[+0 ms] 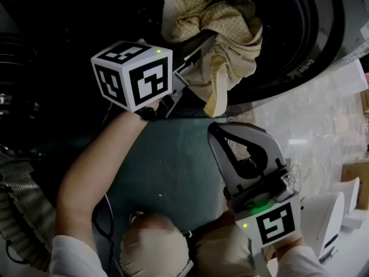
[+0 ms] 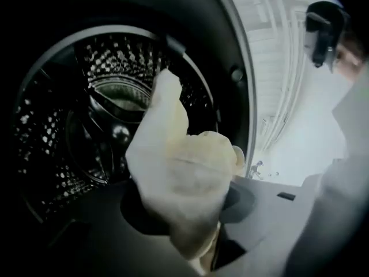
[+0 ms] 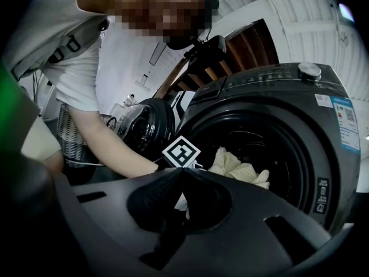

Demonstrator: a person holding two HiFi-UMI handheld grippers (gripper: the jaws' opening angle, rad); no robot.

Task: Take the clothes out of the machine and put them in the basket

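Observation:
A crumpled pale yellow cloth (image 1: 222,25) hangs just outside the mouth of the dark grey washing machine (image 1: 302,56). My left gripper (image 1: 199,51) is shut on it, marker cube toward me. In the left gripper view the cloth (image 2: 179,166) bulges over the jaws and hides their tips, with the perforated drum (image 2: 86,97) behind. My right gripper (image 1: 218,128) is lower and nearer me, apart from the cloth, jaws together with nothing in them. The right gripper view looks over its shut jaws (image 3: 180,172) at the machine (image 3: 271,91), the left gripper's cube and the cloth (image 3: 239,169).
The machine's round door (image 3: 141,123) stands open to the left. A ribbed white laundry basket (image 1: 26,206) (image 3: 69,137) stands on the floor at the left, beside my arm. A dark mat (image 1: 167,166) lies before the machine. White objects (image 1: 328,212) stand at the right on the pale floor.

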